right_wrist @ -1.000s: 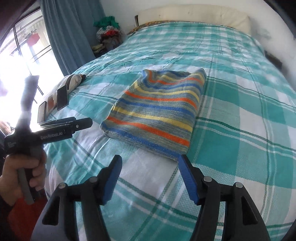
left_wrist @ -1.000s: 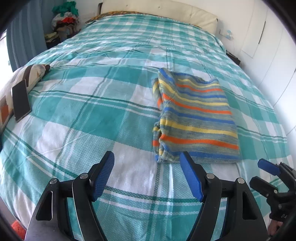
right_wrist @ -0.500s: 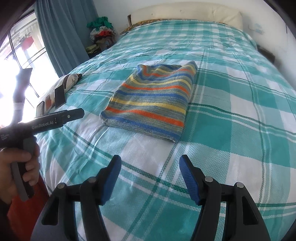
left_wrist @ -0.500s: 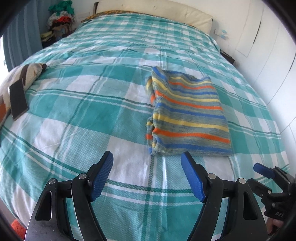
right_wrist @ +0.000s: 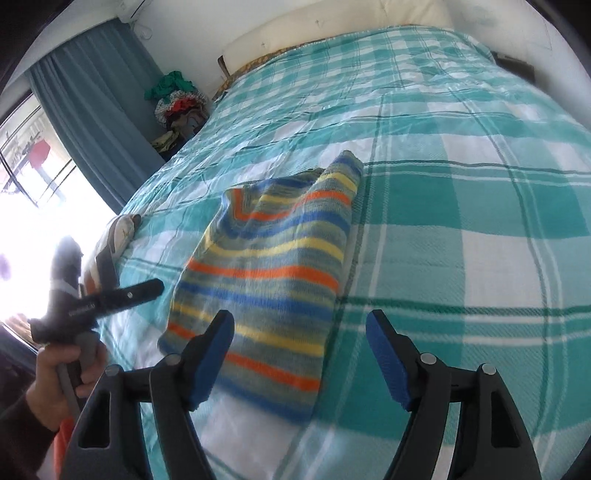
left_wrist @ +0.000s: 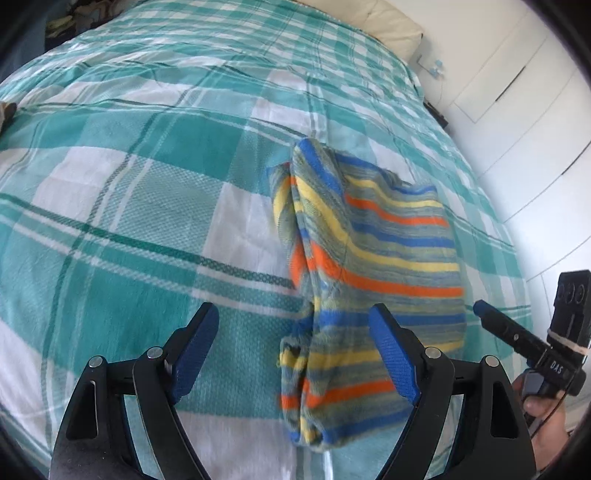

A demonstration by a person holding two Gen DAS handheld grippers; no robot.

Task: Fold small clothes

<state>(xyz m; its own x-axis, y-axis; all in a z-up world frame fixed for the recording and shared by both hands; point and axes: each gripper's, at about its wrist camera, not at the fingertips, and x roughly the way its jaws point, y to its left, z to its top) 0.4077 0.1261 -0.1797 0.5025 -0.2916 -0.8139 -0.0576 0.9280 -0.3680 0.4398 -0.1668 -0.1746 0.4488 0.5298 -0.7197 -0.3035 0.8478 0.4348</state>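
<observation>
A folded striped garment (left_wrist: 369, 258) in blue, yellow, orange and grey-green lies flat on a bed (left_wrist: 129, 177) spread with a teal-and-white checked cover, nearer the bed's foot edge than its headboard (right_wrist: 332, 33) and roughly midway between the two side edges. The left tool (left_wrist: 295, 350), held by a person, hangs over the garment's near left corner with its blue-padded fingers spread wide and opening further; the folded edge of the cloth shows in the gap between them, but neither pad presses on it. The right tool (right_wrist: 299, 354) hovers over the garment's near right corner, its jaws likewise apart and widening, one blue pad (right_wrist: 212, 358) above the striped cloth and the other above bare bedcover, gripping nothing. In the right wrist view the person's left hand (right_wrist: 62, 376) wraps the handle of its tool near the bed's left edge, where a patterned cushion (right_wrist: 118, 232) lies. Blue curtains (right_wrist: 92, 110) hang beside a bright window, and a heap of clothes (right_wrist: 177, 103) sits in the corner past the bed's head.
</observation>
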